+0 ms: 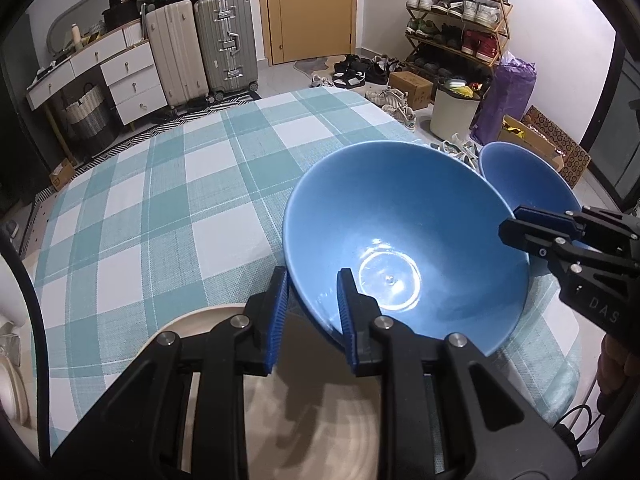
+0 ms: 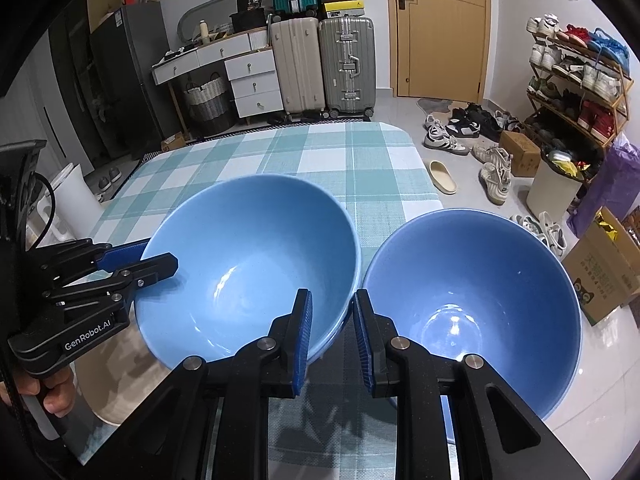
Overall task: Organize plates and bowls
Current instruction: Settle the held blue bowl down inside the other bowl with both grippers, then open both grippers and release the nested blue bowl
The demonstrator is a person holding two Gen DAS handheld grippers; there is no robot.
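I hold a blue bowl (image 1: pixel 400 220) (image 2: pixel 248 248) from both sides, tilted toward me. My left gripper (image 1: pixel 314 280) (image 2: pixel 160 254) is shut on its left rim, one finger inside and one outside. On the opposite rim my right gripper (image 2: pixel 332 296) (image 1: pixel 510 224) is shut the same way. A second blue bowl (image 1: pixel 520 176) (image 2: pixel 480 280) sits just to the right, nearly touching the first; no gripper holds it. Below the held bowl lies a beige round plate (image 1: pixel 208 320) (image 2: pixel 104 384). Whether the held bowl touches the plate is hidden.
The table with its teal-and-white checked cloth (image 1: pixel 160 200) (image 2: pixel 320 148) stretches ahead and to the left. The second bowl is close to the table's right edge. Past that edge are the floor, shoes and a cardboard box (image 2: pixel 604 268). A person's hand (image 2: pixel 56 396) grips the left tool.
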